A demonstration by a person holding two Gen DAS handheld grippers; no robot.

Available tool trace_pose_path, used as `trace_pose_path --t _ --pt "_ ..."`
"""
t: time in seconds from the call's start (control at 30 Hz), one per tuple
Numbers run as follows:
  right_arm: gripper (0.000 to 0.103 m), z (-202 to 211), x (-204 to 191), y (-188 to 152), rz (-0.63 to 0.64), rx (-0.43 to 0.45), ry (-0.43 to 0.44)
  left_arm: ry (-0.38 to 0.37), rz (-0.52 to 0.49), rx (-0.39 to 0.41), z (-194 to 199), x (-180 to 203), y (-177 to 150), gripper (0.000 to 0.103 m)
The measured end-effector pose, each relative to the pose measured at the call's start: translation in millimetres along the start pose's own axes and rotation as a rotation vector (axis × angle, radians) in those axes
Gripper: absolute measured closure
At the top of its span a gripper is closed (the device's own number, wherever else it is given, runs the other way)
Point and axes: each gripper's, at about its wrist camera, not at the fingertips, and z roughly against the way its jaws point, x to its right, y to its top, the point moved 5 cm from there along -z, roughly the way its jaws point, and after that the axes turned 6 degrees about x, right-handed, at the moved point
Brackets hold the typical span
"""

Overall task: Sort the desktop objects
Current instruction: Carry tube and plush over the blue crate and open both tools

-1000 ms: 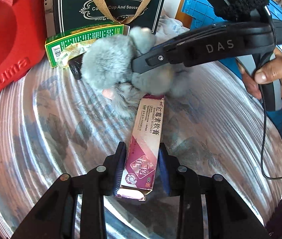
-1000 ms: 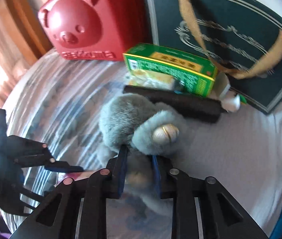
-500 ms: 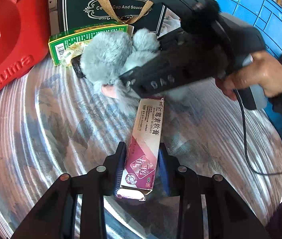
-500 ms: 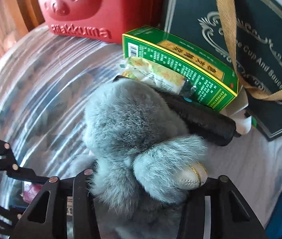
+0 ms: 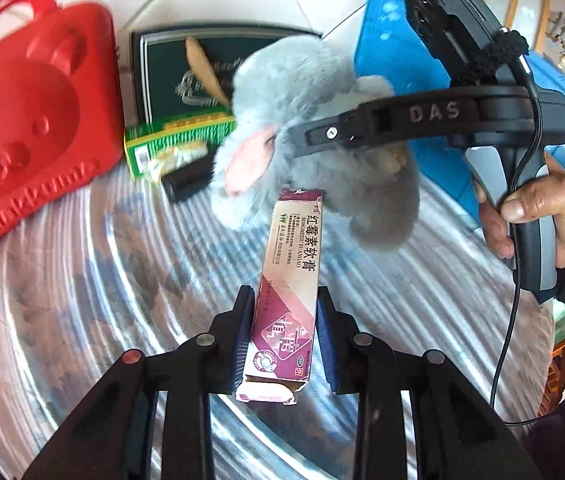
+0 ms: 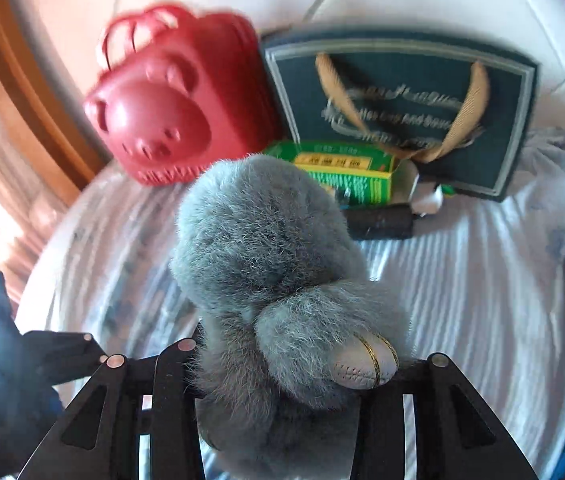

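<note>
Along the back of the table (image 5: pixel 82 300), from the left, a red bear-faced case (image 5: pixel 30 120) is standing next to a dark green gift bag (image 5: pixel 170 76), with a green box (image 5: pixel 178 140) and a black roll (image 5: pixel 186 178) lying in front of the bag.

Your left gripper (image 5: pixel 284 332) is pointing steeply down and forward over the striped cloth, and its fingers (image 5: pixel 242 332) are pressing on both sides of a pink ointment box (image 5: pixel 294 276). You are holding that box off the table, its long side running away from the camera and its torn flap toward you.

To the right, your right gripper (image 6: pixel 278 364) is angling in from the side at about the same height, your right hand (image 5: pixel 538 216) wrapping around its grey handle with the thumb lying across the front. Its fingers (image 6: pixel 170 384) are closing on the grey plush toy (image 6: pixel 266 248), which is filling the gap between them and hanging clear of the table, just behind the far end of the ointment box. A blue crate (image 5: pixel 398 60) is sitting behind the toy.
</note>
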Motion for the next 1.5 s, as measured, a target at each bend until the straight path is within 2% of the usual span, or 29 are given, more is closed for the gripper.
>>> trace_pose_path --t 0.17,0.27,0.4,0.57,0.7,0.9,1.03,1.07,1.1,1.13,1.17,1.2,1.23,1.33,1.5 --pt "0.065 95.9 -0.7 20.8 -0.06 0.183 -0.018 -0.012 -0.095 0.097 45.8 39.8 34.8 0.074" --pt "0.065 161.6 -2.7 29.6 -0.072 0.299 -0.051 -0.025 -0.171 0.168 63.5 73.9 75.4 0.074" --pt "0.065 265.8 -8.2 30.5 -0.084 0.487 -0.114 -0.085 -0.288 0.273 87.9 129.9 121.3 0.074" --pt "0.065 399.3 -1.6 10.7 -0.107 0.693 -0.243 -0.202 -0.421 0.379 108.5 227.5 183.9 0.074" --pt "0.065 482.3 25.2 -14.1 -0.155 0.778 -0.371 -0.282 -0.502 0.406 102.3 301.5 209.0 0.073" --pt "0.064 547.7 66.3 -45.0 -0.213 0.823 -0.476 -0.324 -0.568 0.418 89.7 385.3 231.1 0.073" --pt "0.063 562.1 87.1 -45.8 -0.237 0.832 -0.505 -0.259 -0.552 0.411 81.9 420.2 256.1 0.072" --pt "0.059 567.9 99.2 -43.2 -0.25 0.835 -0.512 -0.238 -0.544 0.401 75.9 425.5 264.6 0.072" --pt "0.056 573.7 108.7 -43.8 -0.274 0.846 -0.529 -0.195 -0.538 0.401 69.3 430.8 274.5 0.064" --pt "0.045 580.2 121.8 -44.4 -0.297 0.846 -0.545 -0.139 -0.535 0.403 63.6 434.9 282.0 0.04" --pt "0.025 580.3 131.4 -42.0 -0.314 0.827 -0.553 -0.08 -0.534 0.41 61.8 439.8 288.7 0.025" --pt "0.016 581.1 139.2 -42.5 -0.326 0.825 -0.552 -0.027 -0.519 0.446 61.7 442.5 294.0 0.01" --pt "0.011 582.2 143.6 -45.1 -0.339 0.832 -0.544 -0.001 -0.5 0.473 63.9 444.3 298.4 0.007" --pt "0.011 587.5 156.5 -50.8 -0.354 0.844 -0.523 -0.005 -0.439 0.482 66.6 441.0 300.5 0.006" --pt "0.003 596.9 155.7 -58.2 -0.345 0.877 -0.493 0.11 -0.406 0.465 58.0 424.0 295.7 0.006"
